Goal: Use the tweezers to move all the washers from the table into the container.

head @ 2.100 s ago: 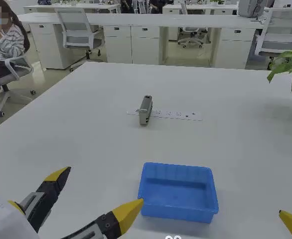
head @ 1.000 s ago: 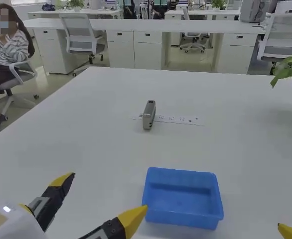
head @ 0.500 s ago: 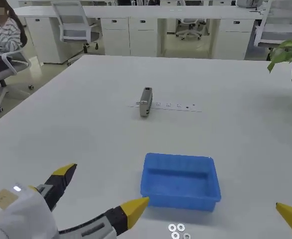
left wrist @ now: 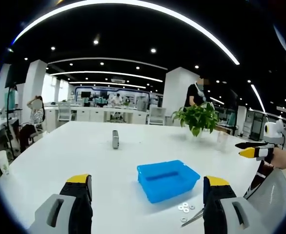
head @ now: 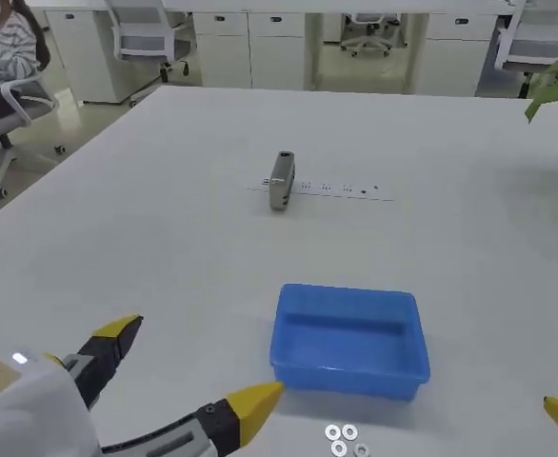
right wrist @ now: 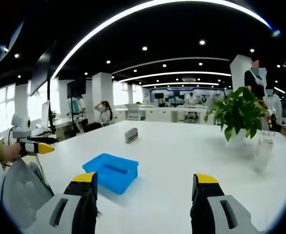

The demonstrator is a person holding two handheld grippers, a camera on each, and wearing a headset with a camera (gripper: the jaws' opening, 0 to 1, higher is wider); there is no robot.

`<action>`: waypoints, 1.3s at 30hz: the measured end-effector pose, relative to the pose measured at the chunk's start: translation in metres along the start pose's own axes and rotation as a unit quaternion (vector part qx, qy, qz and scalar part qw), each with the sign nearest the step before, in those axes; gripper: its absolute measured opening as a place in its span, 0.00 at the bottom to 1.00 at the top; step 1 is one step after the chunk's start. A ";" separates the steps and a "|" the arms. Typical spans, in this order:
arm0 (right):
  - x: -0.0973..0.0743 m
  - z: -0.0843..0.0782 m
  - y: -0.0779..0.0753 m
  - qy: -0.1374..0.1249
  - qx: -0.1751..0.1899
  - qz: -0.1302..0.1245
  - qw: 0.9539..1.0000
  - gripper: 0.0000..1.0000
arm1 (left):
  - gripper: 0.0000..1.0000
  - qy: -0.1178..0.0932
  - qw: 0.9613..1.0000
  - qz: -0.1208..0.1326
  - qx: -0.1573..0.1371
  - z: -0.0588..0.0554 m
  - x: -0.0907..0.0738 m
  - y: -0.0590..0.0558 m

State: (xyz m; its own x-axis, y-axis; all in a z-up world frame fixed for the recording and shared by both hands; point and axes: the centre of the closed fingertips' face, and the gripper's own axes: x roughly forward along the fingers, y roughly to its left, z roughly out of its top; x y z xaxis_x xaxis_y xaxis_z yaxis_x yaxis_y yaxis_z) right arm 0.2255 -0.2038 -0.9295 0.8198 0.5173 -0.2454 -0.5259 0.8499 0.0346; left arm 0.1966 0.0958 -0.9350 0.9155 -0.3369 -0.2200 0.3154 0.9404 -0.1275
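1. Washers [head: 341, 439]: small cluster on table [head: 165, 228], just in front of container [head: 346, 373] near wall, at bottom edge of head view.
2. Tweezers [left wrist: 195, 217]: thin metal strip just beside washers in left gripper view, prob. the tool. Lies flat, nothing gripping it.
3. Container: blue, nothing visible inside.
4. Left gripper [head: 186, 366]: jaws wide, empty, hovers left of container. Right gripper [right wrist: 144, 178]: jaws wide too, empty, off to the right.
5. Step: the very start. Tool not yet picked up, no washer moved.
6. Next, my guess: one gripper drops to tweezers, narrows onto both legs w/o squeezing tips fully shut, lifts. Thin metal flat on a smooth top may slip.
7. Farther out: power strip [head: 327, 188] w/ adapter mid-table, plant [right wrist: 238, 112] at right.
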 end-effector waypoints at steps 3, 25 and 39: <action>0.000 -0.002 -0.001 0.009 0.002 0.000 1.000 0.78 | 0.96 0.002 1.000 -0.002 0.000 0.002 0.000 0.000; 0.021 -0.043 0.063 0.139 -0.056 0.118 0.982 0.47 | 0.28 0.269 0.927 -0.231 0.124 -0.088 0.004 -0.058; 0.026 -0.079 0.107 0.224 -0.118 0.202 0.946 0.38 | 0.07 0.329 0.865 -0.309 0.217 -0.131 0.016 -0.077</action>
State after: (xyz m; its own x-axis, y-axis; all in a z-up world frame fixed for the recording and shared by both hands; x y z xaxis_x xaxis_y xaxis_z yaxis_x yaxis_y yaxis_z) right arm 0.1730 -0.1073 -1.0092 0.3898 0.6557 -0.6466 -0.8554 0.5178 0.0095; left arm 0.1542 0.0115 -1.0550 0.2429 -0.6010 -0.7615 0.8889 0.4523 -0.0734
